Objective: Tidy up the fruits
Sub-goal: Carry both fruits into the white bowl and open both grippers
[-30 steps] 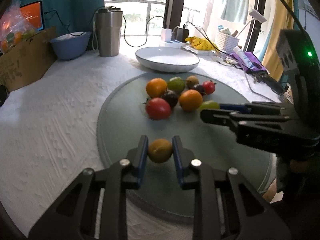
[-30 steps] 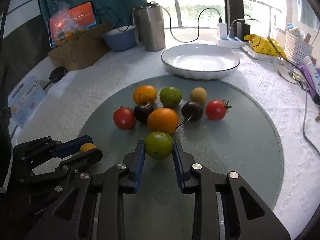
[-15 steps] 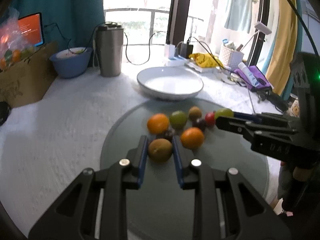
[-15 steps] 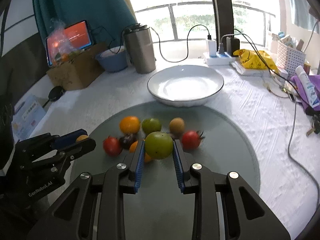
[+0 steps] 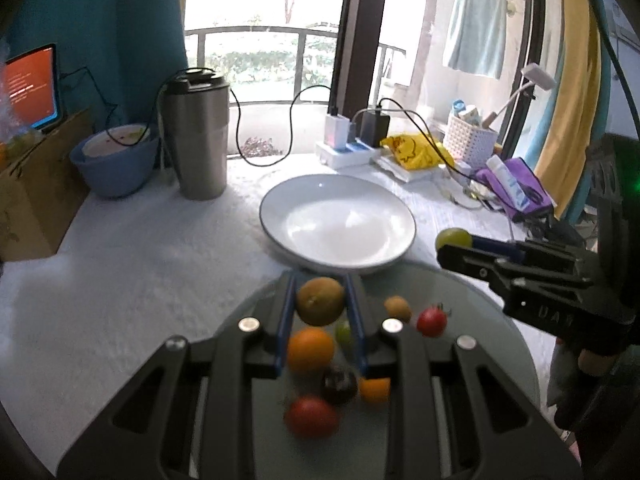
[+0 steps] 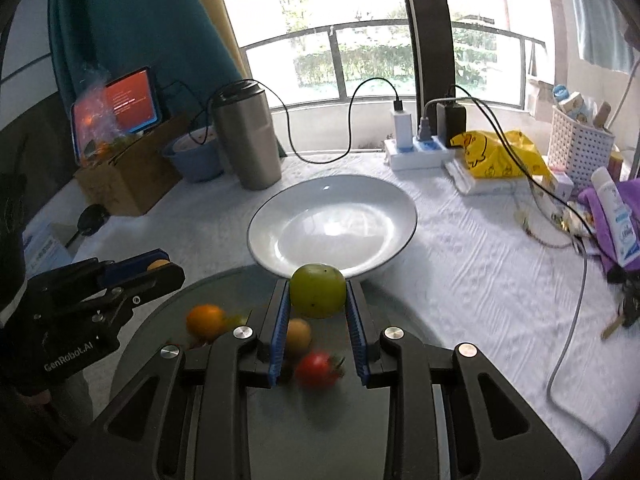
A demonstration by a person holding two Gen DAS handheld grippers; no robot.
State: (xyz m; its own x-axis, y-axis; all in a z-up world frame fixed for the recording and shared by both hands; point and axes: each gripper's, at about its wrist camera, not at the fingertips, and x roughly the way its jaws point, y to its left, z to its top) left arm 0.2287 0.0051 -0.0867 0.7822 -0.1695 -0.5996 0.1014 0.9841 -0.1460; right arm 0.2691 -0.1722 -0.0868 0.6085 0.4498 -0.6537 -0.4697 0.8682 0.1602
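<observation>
A: Between the blue pads of the right hand-held gripper (image 6: 317, 312), lifted just short of the near rim of the wide white ceramic plate (image 6: 402, 216), sits a round green fruit with dark specks (image 6: 317, 295), clamped at its widest part.

B: And the left hand-held gripper (image 5: 320, 312)?

A: It is closed on a dull yellow-brown round fruit (image 5: 320, 301), also pinched across the middle, above the round grey-green glass mat (image 5: 500, 344) on the table.

B: How will they handle?

A: Light, I'd judge, smooth-skinned and prone to roll. Firm enough for a pinch at the equator, but too hard a squeeze could bruise them. Set down low in the plate's dip, they should stay put.

B: What is left on the mat?

A: A bright orange citrus fruit (image 5: 310, 350), a smaller orange one (image 5: 375, 390), a dark purple plum-like fruit (image 5: 340, 386), a large red tomato (image 5: 311, 416), a small red stemmed tomato (image 5: 431, 321), a tan round fruit (image 5: 397, 309) and a bit of green between the left fingers. Blurred, all of them.

B: Any writing?

A: "GenRobot.AI" on the left gripper's body in the right view. Farther off, a white tube (image 6: 618, 222) carries blue script I can't read, a yellow plastic bag (image 6: 500, 154) has cartoon prints, and the orange tablet screen (image 6: 128, 104) shows text too small to tell.
</observation>
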